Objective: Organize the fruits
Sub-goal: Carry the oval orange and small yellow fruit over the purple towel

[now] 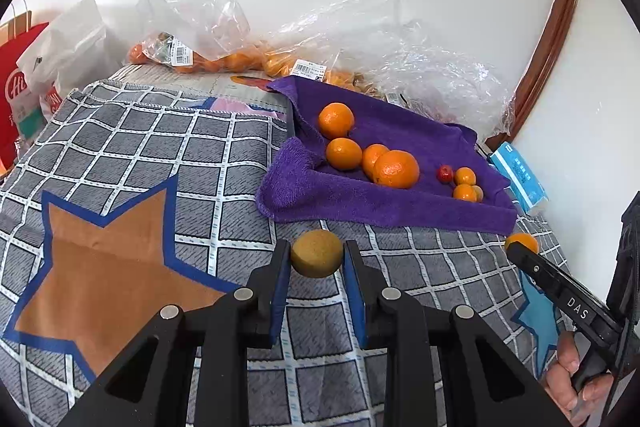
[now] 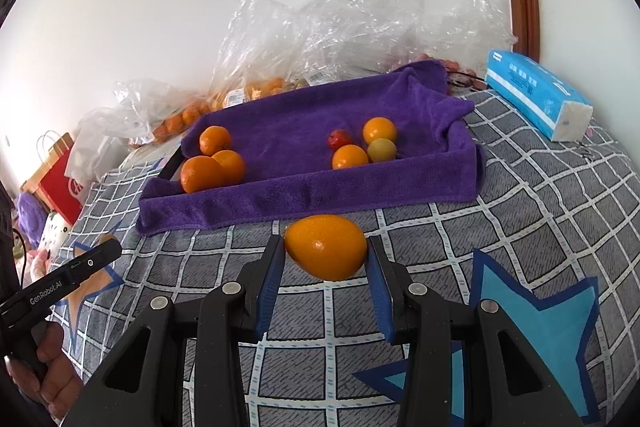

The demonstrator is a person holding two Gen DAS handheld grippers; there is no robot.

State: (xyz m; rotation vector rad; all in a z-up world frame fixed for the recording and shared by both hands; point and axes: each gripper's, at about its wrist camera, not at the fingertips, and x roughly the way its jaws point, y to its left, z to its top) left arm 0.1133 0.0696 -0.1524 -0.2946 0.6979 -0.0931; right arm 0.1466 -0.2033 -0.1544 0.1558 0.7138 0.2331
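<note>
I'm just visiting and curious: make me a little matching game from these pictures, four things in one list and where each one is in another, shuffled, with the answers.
Things:
1. brownish-yellow round fruit
2. egg-shaped orange fruit
3. small red fruit
4. blue tissue pack

Places:
A. on the purple towel
B. on the checked cloth, right of the towel
C. in the left tongs
D. in the right tongs

Pairs: 1-C, 2-D, 3-A, 4-B

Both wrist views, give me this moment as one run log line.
left tool: shut on brown fruit | right tool: shut on kumquat | purple towel tray: oranges grouped left, small fruits right
</note>
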